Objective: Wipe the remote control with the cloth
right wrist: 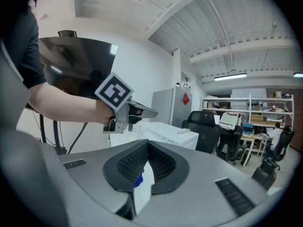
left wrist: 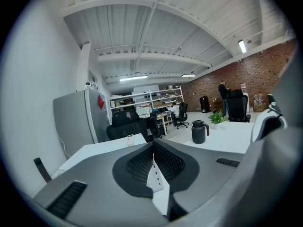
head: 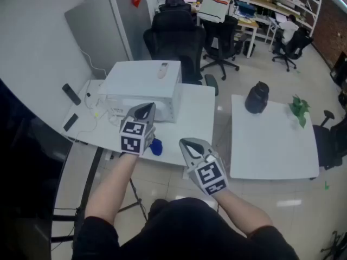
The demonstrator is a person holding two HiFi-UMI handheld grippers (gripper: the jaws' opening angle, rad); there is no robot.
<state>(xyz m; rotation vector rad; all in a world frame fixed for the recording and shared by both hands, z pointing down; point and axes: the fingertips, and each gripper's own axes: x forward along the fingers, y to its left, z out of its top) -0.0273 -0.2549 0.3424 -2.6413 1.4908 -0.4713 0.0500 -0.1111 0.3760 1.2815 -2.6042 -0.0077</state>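
Presently your left gripper [head: 145, 111] and right gripper [head: 190, 145] hover closed, empty, flanking the blue cloth [head: 156, 146] (handy to either), the remote control [head: 162, 70] apart atop the white box [head: 135, 83].

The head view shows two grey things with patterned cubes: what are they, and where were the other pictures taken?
A person holds a gripping tool in each hand: the left tool and the right tool. The head view comes from a camera on the person's head, looking down. Each other picture comes from a camera riding on one tool, looking along its jaws. Both tools are shut and empty. A remote control lies on a white box; a blue cloth lies on the table near its front edge.
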